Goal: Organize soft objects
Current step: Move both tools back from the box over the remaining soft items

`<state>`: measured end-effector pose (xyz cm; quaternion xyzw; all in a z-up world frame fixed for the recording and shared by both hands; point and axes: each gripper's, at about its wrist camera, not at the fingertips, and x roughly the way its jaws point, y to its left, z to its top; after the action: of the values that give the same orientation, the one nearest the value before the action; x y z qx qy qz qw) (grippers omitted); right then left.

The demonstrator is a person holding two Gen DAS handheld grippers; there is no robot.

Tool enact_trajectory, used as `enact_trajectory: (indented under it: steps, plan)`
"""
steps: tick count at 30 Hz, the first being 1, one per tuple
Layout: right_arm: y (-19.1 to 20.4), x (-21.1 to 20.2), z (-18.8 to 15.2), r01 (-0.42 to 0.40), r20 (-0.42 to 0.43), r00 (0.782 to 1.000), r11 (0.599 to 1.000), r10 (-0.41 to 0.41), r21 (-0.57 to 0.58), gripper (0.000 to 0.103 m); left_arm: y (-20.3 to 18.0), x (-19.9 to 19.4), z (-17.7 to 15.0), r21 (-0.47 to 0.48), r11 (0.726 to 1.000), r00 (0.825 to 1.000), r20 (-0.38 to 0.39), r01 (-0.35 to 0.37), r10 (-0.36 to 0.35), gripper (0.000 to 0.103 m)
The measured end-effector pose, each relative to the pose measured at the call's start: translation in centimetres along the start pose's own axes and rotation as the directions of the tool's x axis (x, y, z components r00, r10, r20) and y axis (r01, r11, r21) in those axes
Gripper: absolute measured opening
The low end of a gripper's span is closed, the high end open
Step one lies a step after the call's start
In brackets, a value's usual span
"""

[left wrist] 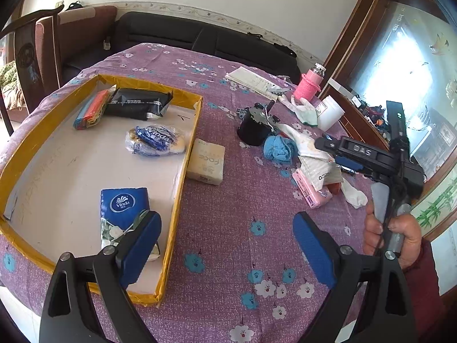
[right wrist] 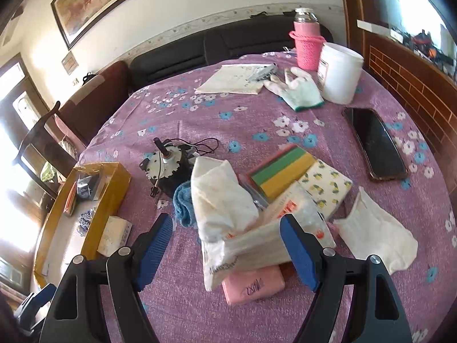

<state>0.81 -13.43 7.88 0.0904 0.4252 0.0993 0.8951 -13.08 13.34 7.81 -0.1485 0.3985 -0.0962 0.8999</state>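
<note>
Four soft packs lie inside the yellow-rimmed tray; a beige tissue pack touches its outer wall. Both grippers gape wide and unladen: left gripper over bare tablecloth, right gripper around the pile's white tissue pack, seemingly untouched.

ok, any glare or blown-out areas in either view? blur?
Left wrist view: window at right is blown out, tray and tissue packs evenly lit and sharp, strong fisheye bending at the edges. Right wrist view: doorway at left is overexposed, phone screen shows mild sheen, pile under the right gripper slightly soft.
</note>
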Motion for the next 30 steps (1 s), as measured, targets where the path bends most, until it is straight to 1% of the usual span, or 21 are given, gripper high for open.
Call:
enact_trajectory:
  steps: [2, 3, 4, 5, 6, 7, 8, 9, 10, 11, 12, 14, 15, 17, 18, 19, 20, 23, 27, 28, 30]
  plan:
    - [0.8, 1.1, 0.7, 0.015, 0.0, 1.0, 0.999, -0.015, -0.03, 0.082, 0.0, 0.0, -0.1, -0.007, 1.0, 1.0, -0.001, 0.001, -0.001, 0.093]
    - [1.2, 2.0, 1.1, 0.003, -0.02, 1.0, 0.999, -0.004, -0.039, 0.082, 0.0, -0.1, -0.1, -0.007, 1.0, 1.0, -0.003, 0.002, -0.002, 0.093]
    - [1.4, 2.7, 1.3, -0.022, -0.044, 0.999, 0.999, 0.02, -0.039, 0.082, 0.0, -0.2, -0.2, -0.007, 1.0, 1.0, -0.004, 0.002, -0.002, 0.093]
    - [1.5, 3.3, 1.3, -0.068, -0.079, 0.995, 0.997, 0.065, -0.035, 0.082, 0.1, -0.3, -0.3, -0.006, 1.0, 1.0, -0.005, 0.001, -0.001, 0.093]
    - [1.9, 3.8, 1.1, -0.147, -0.127, 0.982, 0.989, 0.142, -0.034, 0.081, 0.1, -0.4, -0.3, -0.005, 1.0, 1.0, -0.003, -0.003, 0.003, 0.093]
    - [2.4, 3.9, 0.7, -0.269, -0.183, 0.948, 0.963, 0.259, -0.034, 0.082, 0.1, -0.5, -0.3, -0.003, 1.0, 1.0, -0.001, -0.007, 0.007, 0.093]
    - [3.1, 3.4, 0.1, -0.408, -0.237, 0.889, 0.913, 0.391, -0.023, 0.082, 0.2, -0.5, -0.3, -0.002, 1.0, 1.0, -0.001, -0.011, 0.011, 0.093]
    - [3.5, 2.7, -0.6, -0.539, -0.283, 0.807, 0.842, 0.519, 0.005, 0.081, 0.3, -0.5, -0.3, -0.001, 1.0, 1.0, -0.002, -0.013, 0.013, 0.093]
    - [3.7, 1.6, -1.1, -0.599, -0.289, 0.765, 0.801, 0.575, 0.007, 0.081, 0.4, -0.5, -0.3, 0.0, 1.0, 1.0, -0.003, -0.013, 0.013, 0.093]
    - [3.7, 0.4, -1.5, -0.621, -0.276, 0.756, 0.784, 0.593, -0.015, 0.081, 0.4, -0.4, -0.3, 0.001, 1.0, 1.0, -0.004, -0.013, 0.013, 0.093]
    - [3.3, -1.4, -2.0, -0.609, -0.246, 0.776, 0.791, 0.581, -0.054, 0.082, 0.4, -0.2, -0.4, 0.004, 1.0, 1.0, -0.009, -0.012, 0.012, 0.093]
    - [1.8, -2.9, -2.3, -0.571, -0.204, 0.809, 0.819, 0.552, -0.051, 0.082, 0.1, 0.5, -0.5, 0.01, 1.0, 1.0, -0.025, -0.003, 0.003, 0.093]
    - [0.2, -3.6, -2.5, -0.532, -0.172, 0.837, 0.847, 0.52, -0.025, 0.082, -0.1, 0.9, -0.7, 0.013, 1.0, 0.999, -0.039, 0.006, -0.006, 0.093]
    - [-2.0, -4.0, -2.8, -0.458, -0.139, 0.88, 0.889, 0.454, 0.005, 0.082, -0.7, 1.8, -1.0, 0.021, 0.999, 0.998, -0.065, 0.024, -0.023, 0.093]
    - [-3.1, -4.0, -3.0, -0.401, -0.131, 0.907, 0.916, 0.4, 0.019, 0.082, -1.0, 2.2, -1.3, 0.025, 0.999, 0.996, -0.079, 0.036, -0.034, 0.093]
    - [-4.1, -3.9, -3.4, -0.353, -0.128, 0.926, 0.935, 0.355, 0.038, 0.082, -1.2, 2.6, -1.5, 0.027, 0.999, 0.995, -0.093, 0.046, -0.043, 0.093]
    - [-5.0, -3.7, -3.9, -0.329, -0.127, 0.934, 0.942, 0.334, 0.062, 0.082, -1.5, 2.9, -1.6, 0.029, 0.998, 0.993, -0.104, 0.052, -0.048, 0.093]
    - [-5.6, -3.3, -5.7, -0.308, -0.141, 0.937, 0.946, 0.319, 0.099, 0.082, -1.9, 3.2, -1.9, 0.035, 0.998, 0.992, -0.114, 0.05, -0.046, 0.093]
    - [-3.3, -3.2, -7.5, -0.249, -0.151, 0.956, 0.968, 0.251, 0.038, 0.082, -2.0, 3.0, -1.9, 0.039, 0.998, 0.993, -0.11, 0.043, -0.039, 0.093]
    - [-2.8, -3.3, -7.6, -0.233, -0.14, 0.962, 0.972, 0.235, 0.029, 0.082, -2.0, 2.9, -1.8, 0.041, 0.998, 0.993, -0.109, 0.043, -0.038, 0.093]
    - [-3.2, -4.1, -7.4, -0.219, -0.103, 0.97, 0.975, 0.221, 0.033, 0.082, -1.9, 2.7, -1.9, 0.046, 0.998, 0.994, -0.106, 0.043, -0.038, 0.093]
